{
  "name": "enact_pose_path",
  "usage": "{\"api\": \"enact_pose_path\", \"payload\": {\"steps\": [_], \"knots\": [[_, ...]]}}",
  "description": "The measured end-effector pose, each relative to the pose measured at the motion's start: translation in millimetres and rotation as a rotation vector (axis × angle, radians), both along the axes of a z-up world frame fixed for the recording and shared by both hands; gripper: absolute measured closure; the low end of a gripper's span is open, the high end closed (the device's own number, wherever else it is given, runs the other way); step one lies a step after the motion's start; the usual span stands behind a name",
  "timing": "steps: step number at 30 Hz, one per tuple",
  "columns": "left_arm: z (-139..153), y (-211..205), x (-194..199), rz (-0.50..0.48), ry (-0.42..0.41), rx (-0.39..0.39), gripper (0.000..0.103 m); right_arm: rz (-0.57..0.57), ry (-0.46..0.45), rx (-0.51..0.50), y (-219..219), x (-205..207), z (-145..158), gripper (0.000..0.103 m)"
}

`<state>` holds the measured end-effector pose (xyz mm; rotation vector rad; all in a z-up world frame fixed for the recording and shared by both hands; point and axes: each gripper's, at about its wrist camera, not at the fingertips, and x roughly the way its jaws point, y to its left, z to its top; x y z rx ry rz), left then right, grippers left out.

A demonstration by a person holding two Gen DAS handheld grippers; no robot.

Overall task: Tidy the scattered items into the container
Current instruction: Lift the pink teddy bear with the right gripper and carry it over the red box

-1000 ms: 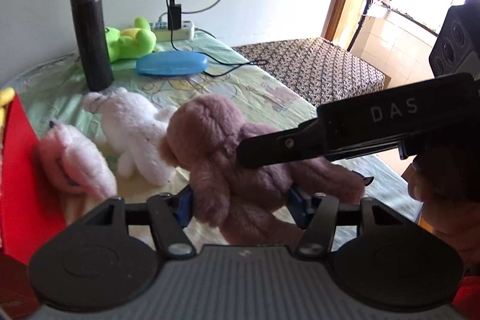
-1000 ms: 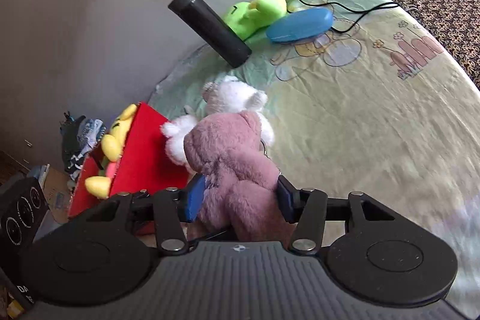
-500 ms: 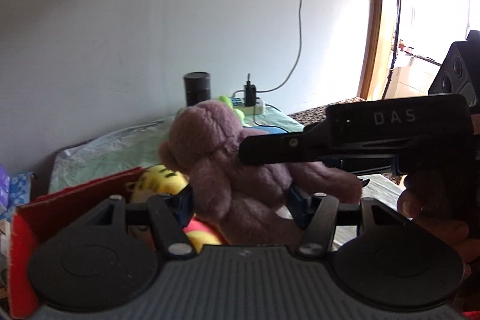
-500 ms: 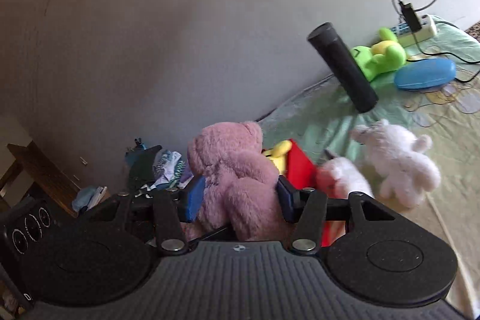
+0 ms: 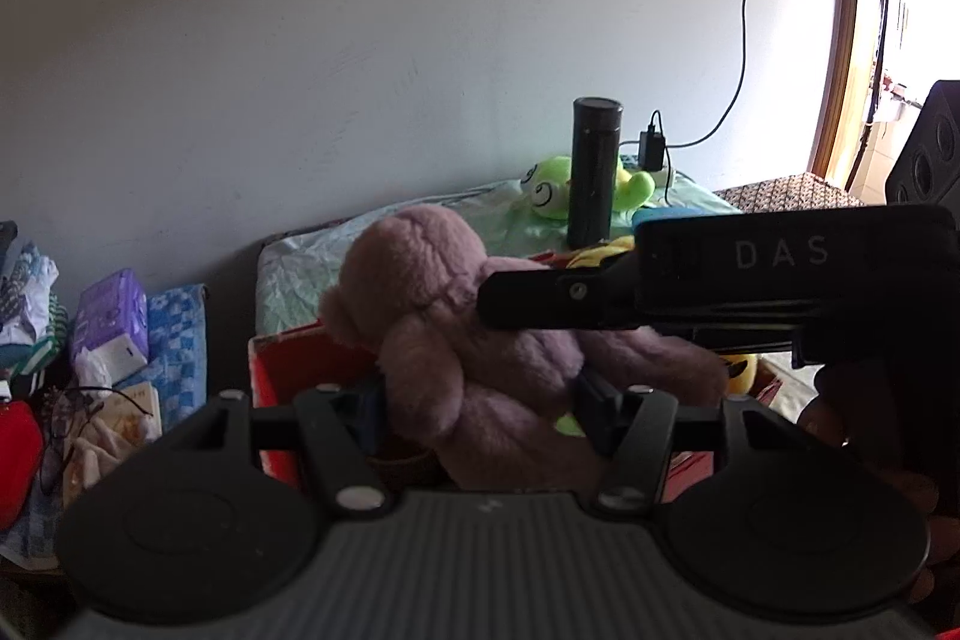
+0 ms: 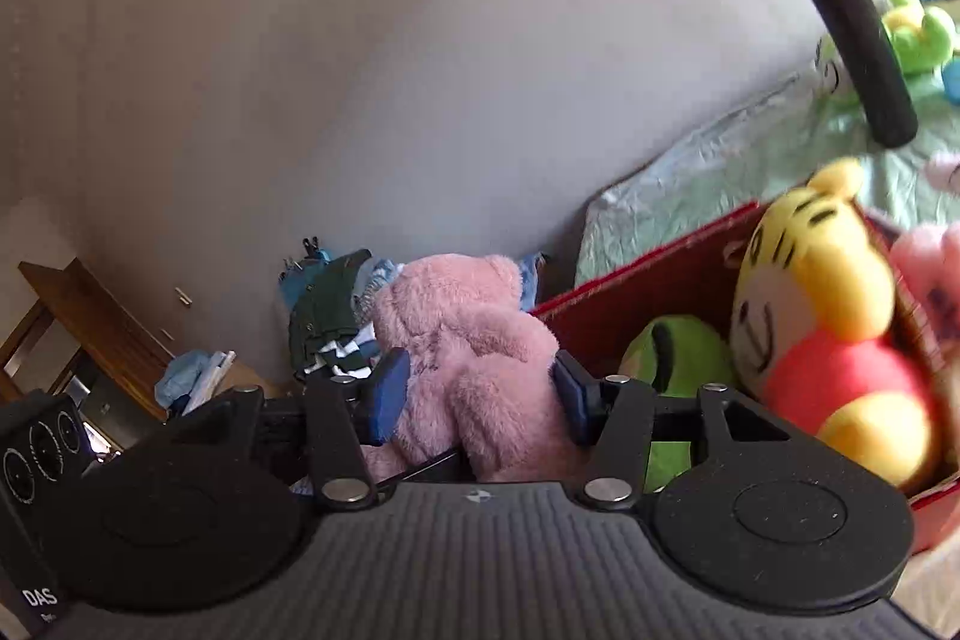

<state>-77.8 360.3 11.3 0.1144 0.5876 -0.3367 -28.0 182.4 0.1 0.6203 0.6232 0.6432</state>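
Against a plain grey-white wall (image 5: 360, 40), a bed (image 5: 372, 244) covered in a pale green sheet carries a red box (image 6: 648, 292), an upright black cylinder (image 5: 593, 172), a lime-green plush (image 5: 549, 187) and a charger (image 5: 651, 148) whose cable climbs the wall. Clothes and packets (image 5: 108, 316) are heaped on the floor beside the bed, and a wooden door frame (image 5: 846, 40) with bright daylight stands at the far right.

Both tools grip one mauve teddy bear (image 5: 456, 340). The left gripper (image 5: 480, 418) has its blue pads pressed into the bear's lower body, jaws partly closed on the soft fur. The right gripper (image 6: 474, 394) clamps the same bear around its middle, jaws held fairly wide by the bulk of the toy; its black body, lettered DAS, crosses the left camera's view. The bear hangs in the air at the near edge of the red box, not yet inside it. A yellow tiger plush (image 6: 822, 316) with a red shirt, a green toy (image 6: 678, 346) and a pink toy (image 6: 930, 268) already sit in the box.

Compared with a second ago, the bear is off the bed sheet, where it lay beside a white plush, and has been carried sideways and slightly upward to the box; the grip of both tools is unchanged.
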Motion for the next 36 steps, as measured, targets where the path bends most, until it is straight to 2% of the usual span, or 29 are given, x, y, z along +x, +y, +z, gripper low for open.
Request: {"api": "enact_pose_path", "payload": {"steps": [7,12,15,21,27,29,33,36], "knots": [[-33.4,23.0,34.1,-0.044,0.114,-0.041,0.041,-0.086,0.08,-0.088,28.9,6.7,-21.5,0.049],[-49.0,17.6,52.4,-0.074,0.151,-0.027,0.038,-0.151,0.086,-0.185,36.7,6.3,-24.7,0.05],[-56.5,11.1,59.7,-0.086,0.171,0.009,0.036,-0.183,0.087,-0.255,44.4,15.0,-34.3,0.05],[-56.3,11.4,57.7,-0.094,0.148,0.045,0.035,-0.209,0.01,-0.383,60.6,24.6,-39.7,0.05],[-53.0,29.4,48.3,-0.09,0.167,-0.01,0.036,-0.193,-0.057,-0.479,75.0,26.3,-44.9,0.046],[-56.1,30.2,50.0,-0.08,0.181,0.0,0.037,-0.18,-0.07,-0.475,75.7,26.1,-43.4,0.044],[-62.6,29.1,56.3,-0.059,0.214,0.018,0.042,-0.171,-0.029,-0.389,61.8,27.8,-40.2,0.045],[-64.4,27.2,57.8,-0.067,0.226,0.01,0.04,-0.167,0.006,-0.337,48.8,26.7,-37.8,0.057]]}}
